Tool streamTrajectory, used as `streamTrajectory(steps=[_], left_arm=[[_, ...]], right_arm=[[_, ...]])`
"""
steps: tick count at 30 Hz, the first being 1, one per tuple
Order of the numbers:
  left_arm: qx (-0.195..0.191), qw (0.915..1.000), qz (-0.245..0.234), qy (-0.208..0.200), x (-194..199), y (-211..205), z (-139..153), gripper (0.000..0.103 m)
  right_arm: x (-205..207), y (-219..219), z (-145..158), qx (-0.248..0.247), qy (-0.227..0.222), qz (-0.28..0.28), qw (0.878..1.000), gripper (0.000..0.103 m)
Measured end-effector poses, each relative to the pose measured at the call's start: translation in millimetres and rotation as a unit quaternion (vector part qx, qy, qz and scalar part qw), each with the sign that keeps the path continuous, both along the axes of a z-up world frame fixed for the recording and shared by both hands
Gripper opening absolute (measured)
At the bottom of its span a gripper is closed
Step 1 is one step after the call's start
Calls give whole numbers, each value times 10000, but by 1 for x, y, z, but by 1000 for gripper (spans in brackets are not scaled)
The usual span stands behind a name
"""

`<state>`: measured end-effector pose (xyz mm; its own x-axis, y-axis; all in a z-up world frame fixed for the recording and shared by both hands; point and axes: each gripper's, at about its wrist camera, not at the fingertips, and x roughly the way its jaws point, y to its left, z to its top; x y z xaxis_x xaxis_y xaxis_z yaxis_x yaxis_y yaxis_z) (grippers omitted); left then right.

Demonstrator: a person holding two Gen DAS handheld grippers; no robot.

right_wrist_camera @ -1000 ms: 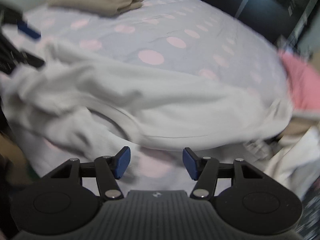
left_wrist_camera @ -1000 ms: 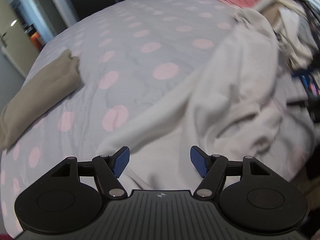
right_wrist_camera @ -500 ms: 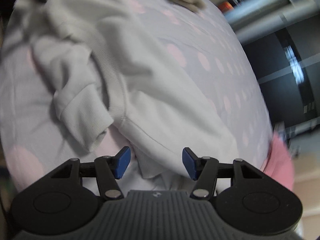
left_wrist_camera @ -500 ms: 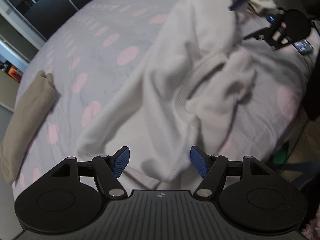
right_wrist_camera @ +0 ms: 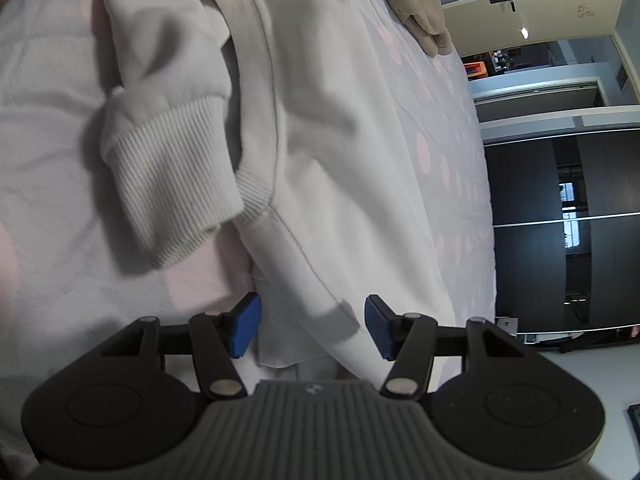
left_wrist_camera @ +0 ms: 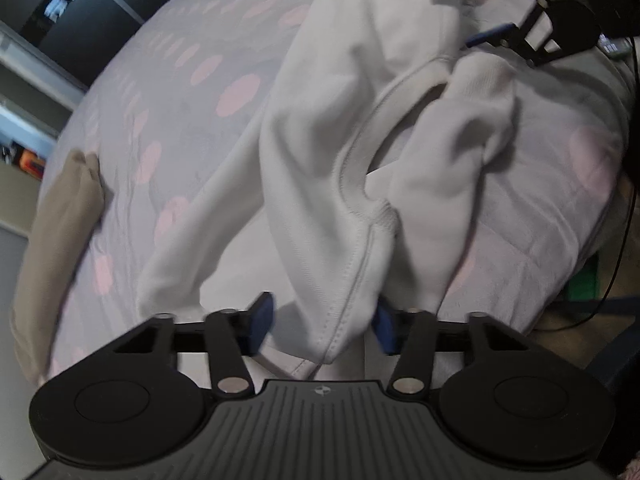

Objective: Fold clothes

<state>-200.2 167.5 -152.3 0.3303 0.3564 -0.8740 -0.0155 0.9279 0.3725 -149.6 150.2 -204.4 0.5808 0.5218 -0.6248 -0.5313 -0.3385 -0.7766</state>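
A pale grey sweatshirt [left_wrist_camera: 320, 168] lies crumpled on the dotted bed cover [left_wrist_camera: 192, 92]; it also shows in the right wrist view [right_wrist_camera: 320, 128]. One ribbed cuff [right_wrist_camera: 172, 184] is folded across it. My left gripper [left_wrist_camera: 322, 326] is open, with the garment's hem edge lying between its blue pads. My right gripper [right_wrist_camera: 310, 328] is open too, with a fold of the same sweatshirt between its pads. The right gripper [left_wrist_camera: 516, 36] shows at the far end in the left wrist view.
A folded beige garment [left_wrist_camera: 56, 248] lies at the bed's left edge; it also shows in the right wrist view [right_wrist_camera: 416, 4]. Dark wardrobe doors [right_wrist_camera: 560, 220] stand beyond the bed. The bed edge and floor with cables [left_wrist_camera: 600, 280] are at the right.
Both grippers have moved closer in over the sweatshirt, and its edges now lie between their open pads. The left pads have drawn slightly closer together.
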Motion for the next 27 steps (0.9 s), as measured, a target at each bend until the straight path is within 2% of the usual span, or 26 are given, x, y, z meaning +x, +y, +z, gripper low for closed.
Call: streamTrajectory(steps=[3, 6, 9, 10, 14, 17, 20, 23, 27], left_arm=[[-262, 9986, 375, -254, 0, 16, 8, 22], [-429, 9942, 784, -593, -2, 32, 21, 13], [-516, 9867, 1239, -915, -7, 49, 35, 9], [-505, 9841, 1375, -1001, -8, 55, 39, 8], [-548, 9738, 1756, -1333, -13, 71, 56, 6], [-492, 9684, 1801, -1652, -13, 76, 78, 5], [-570, 9611, 1813, -2002, -7, 85, 106, 5], [-721, 9495, 1733, -2515, 0, 95, 145, 5], [-481, 9331, 1415, -3270, 11, 93, 206, 5]], right_arm=[[4, 5, 1, 122, 58, -1, 9999, 47], [4, 8, 4, 342, 164, 52, 9993, 42], [9, 13, 7, 493, 251, -129, 9984, 16], [11, 15, 9, 541, 309, -235, 9978, 11], [15, 16, 35, 1300, 318, -511, 9897, 7], [20, 15, 65, 1916, 275, -761, 9781, 6], [35, 14, 101, 2501, 237, -1118, 9614, 6], [48, 13, 152, 3099, 224, -1489, 9388, 5], [50, 7, 219, 3774, -47, -1578, 9125, 5]])
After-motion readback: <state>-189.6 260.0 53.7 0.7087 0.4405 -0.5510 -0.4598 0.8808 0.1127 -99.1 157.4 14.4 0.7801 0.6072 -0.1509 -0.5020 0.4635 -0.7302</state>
